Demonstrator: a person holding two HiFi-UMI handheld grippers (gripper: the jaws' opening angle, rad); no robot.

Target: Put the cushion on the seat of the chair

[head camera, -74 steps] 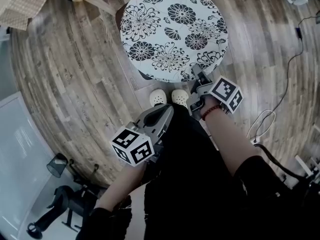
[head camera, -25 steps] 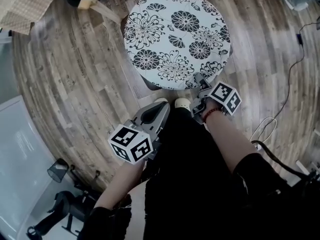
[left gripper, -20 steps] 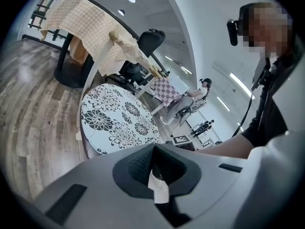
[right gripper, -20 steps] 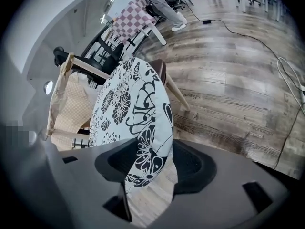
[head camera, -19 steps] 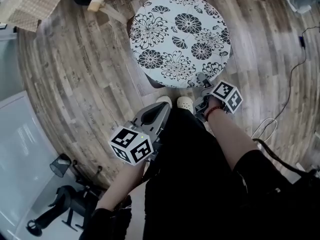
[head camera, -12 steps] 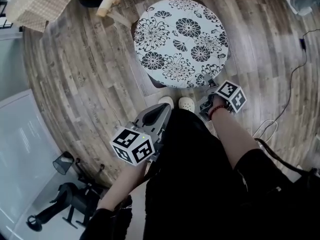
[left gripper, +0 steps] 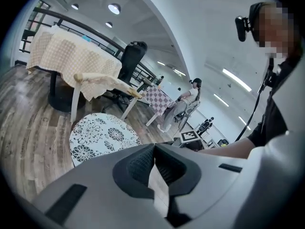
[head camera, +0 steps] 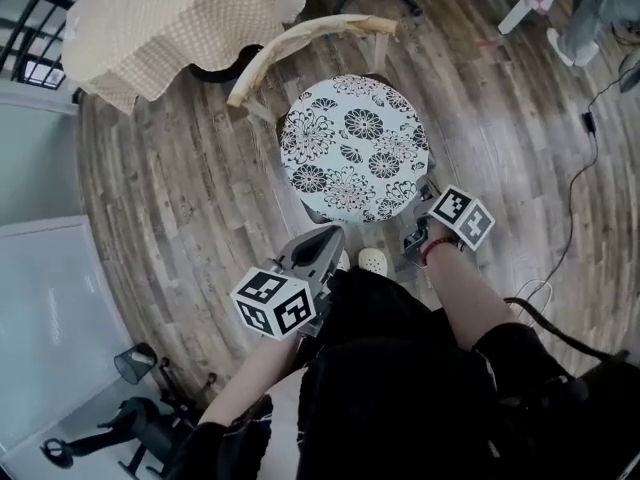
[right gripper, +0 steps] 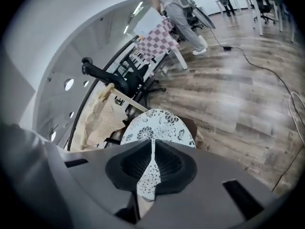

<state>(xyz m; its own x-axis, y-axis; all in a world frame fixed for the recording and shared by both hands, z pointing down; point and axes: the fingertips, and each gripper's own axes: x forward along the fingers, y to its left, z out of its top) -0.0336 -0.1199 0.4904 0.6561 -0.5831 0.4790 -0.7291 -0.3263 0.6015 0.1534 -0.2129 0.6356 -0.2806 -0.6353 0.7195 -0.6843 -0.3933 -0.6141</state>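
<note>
Wood-plank floor (head camera: 180, 218); round floral cushion (head camera: 355, 148) lies flat on the seat of the chair (head camera: 300, 43), its curved wooden backrest on the far side; cloth-covered table (head camera: 170, 18) beyond. Left gripper (left gripper: 153, 147): jaws together, nothing in them, well short of the cushion. Right gripper (right gripper: 152, 146) by the cushion's near right edge; jaws have just been closing, now all but together, nothing between them.

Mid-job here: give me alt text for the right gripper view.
A round floral cushion lies on the chair seat, just beyond the right gripper, whose jaws have just been closing and stand almost together, apparently gripping nothing; only the print shows through the slit. Behind are the pale backrest, a cloth-covered table and wooden floor.
</note>
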